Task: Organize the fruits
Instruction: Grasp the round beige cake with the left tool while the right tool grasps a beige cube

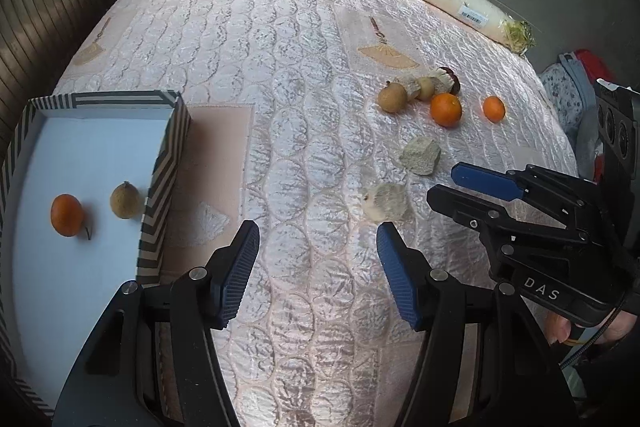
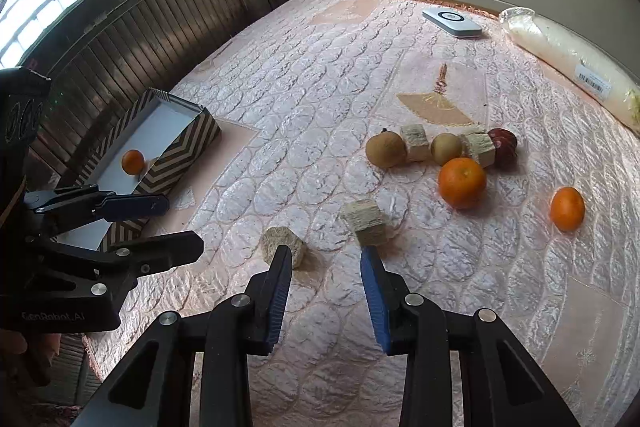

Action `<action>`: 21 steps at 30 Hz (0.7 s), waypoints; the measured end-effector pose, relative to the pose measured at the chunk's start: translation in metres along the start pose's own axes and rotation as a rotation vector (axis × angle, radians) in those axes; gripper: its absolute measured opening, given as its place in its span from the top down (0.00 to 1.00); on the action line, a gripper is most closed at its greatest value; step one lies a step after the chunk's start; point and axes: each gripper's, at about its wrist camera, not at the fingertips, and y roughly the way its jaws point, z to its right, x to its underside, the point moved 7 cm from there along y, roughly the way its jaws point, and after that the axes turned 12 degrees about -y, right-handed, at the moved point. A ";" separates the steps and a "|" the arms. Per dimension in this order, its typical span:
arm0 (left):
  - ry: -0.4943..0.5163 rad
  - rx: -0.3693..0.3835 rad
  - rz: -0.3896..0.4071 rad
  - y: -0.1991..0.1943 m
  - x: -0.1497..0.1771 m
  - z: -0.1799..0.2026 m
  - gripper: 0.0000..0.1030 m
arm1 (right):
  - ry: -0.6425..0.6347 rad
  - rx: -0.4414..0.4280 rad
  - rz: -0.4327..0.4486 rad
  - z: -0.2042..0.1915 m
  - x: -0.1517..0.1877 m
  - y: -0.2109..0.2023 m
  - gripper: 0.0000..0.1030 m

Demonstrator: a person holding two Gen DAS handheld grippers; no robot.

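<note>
A striped box (image 1: 164,163) (image 2: 182,147) at the left holds an orange (image 1: 67,215) (image 2: 133,161) and a brown round fruit (image 1: 125,200). Loose on the pink quilt lie a brown fruit (image 2: 385,149), a smaller tan fruit (image 2: 446,148), a dark red fruit (image 2: 504,143), a large orange (image 1: 446,109) (image 2: 462,182) and a small orange (image 1: 494,109) (image 2: 567,209). My left gripper (image 1: 318,231) (image 2: 180,225) hovers open over bare quilt, just right of the box. My right gripper (image 2: 326,253) (image 1: 444,183) is open and narrow, empty, above the quilt short of the fruits.
Several straw-coloured blocks lie among the fruits, two of them (image 2: 366,222) (image 2: 284,245) just beyond my right fingertips. A white flat device (image 2: 452,22) and a wrapped white radish (image 2: 560,55) lie at the far edge. A wooden wall panel (image 2: 132,39) runs along the left side.
</note>
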 end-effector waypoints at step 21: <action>0.097 0.069 -0.015 0.046 -0.003 0.037 0.70 | 0.066 0.000 -0.001 0.029 0.010 -0.003 0.67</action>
